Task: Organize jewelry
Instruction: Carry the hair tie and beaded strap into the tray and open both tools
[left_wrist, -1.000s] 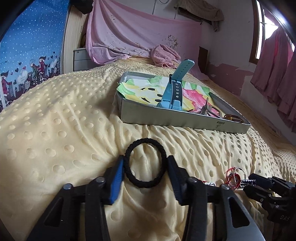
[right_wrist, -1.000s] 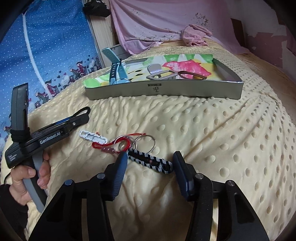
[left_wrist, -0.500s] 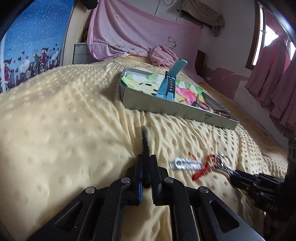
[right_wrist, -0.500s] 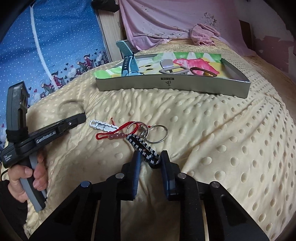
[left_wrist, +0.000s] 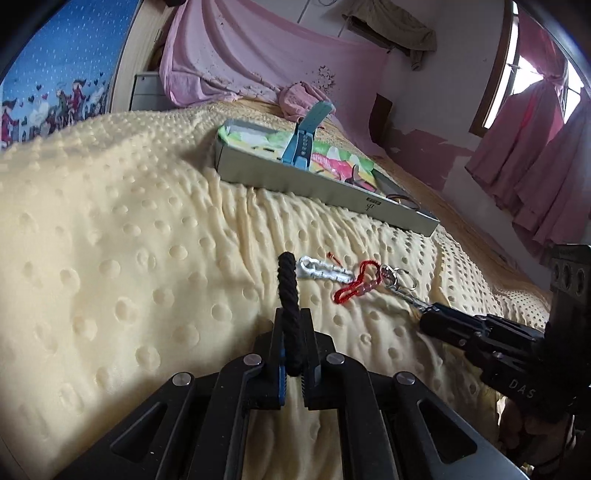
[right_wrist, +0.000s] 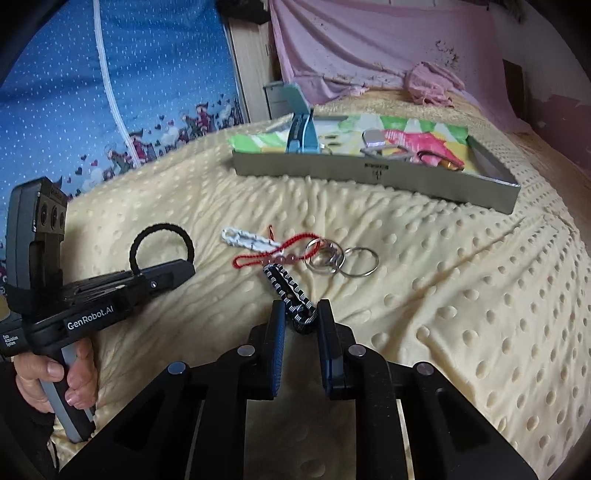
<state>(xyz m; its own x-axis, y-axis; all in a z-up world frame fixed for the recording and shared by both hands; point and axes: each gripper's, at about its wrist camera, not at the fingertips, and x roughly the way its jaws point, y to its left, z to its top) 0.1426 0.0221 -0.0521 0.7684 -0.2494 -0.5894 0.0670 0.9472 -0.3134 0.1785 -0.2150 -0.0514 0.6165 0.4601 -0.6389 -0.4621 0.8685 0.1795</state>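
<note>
Two claws are at work on the yellow dotted bedspread (left_wrist: 110, 240), and we place everything against the grey tray (right_wrist: 369, 173) that sits farther up the bed with a teal watch strap (right_wrist: 301, 129) standing in it. Our left claw (left_wrist: 291, 354) is closed on the black hair tie (left_wrist: 289, 295), pinching the loop flat so that it stands up out of the pads on the near side of the tray; the right wrist view shows the same loop (right_wrist: 162, 240) arching above that claw's tip. We judge the tie to be light, soft and springy, with a fuzzy surface that should not slip, so a pinch across one strand near the loop's bottom seems enough. Our right claw (right_wrist: 301, 332) has the black-and-white braided strap (right_wrist: 291, 291) of the key ring (right_wrist: 360, 261) between its pads, and its jaws are closing on it, already touching the strap's near end. That strap looks limp and woven, easy to grip, but the metal rings at its far end will dangle and swing, and the red beaded cord (right_wrist: 273, 254) lies against them, so it may drag along. A white clip (right_wrist: 247, 238) rests just beside the cord, also on the near side of the tray, loose on the bed. It looks thin, hard and slick, and we would take it across its narrow middle.
</note>
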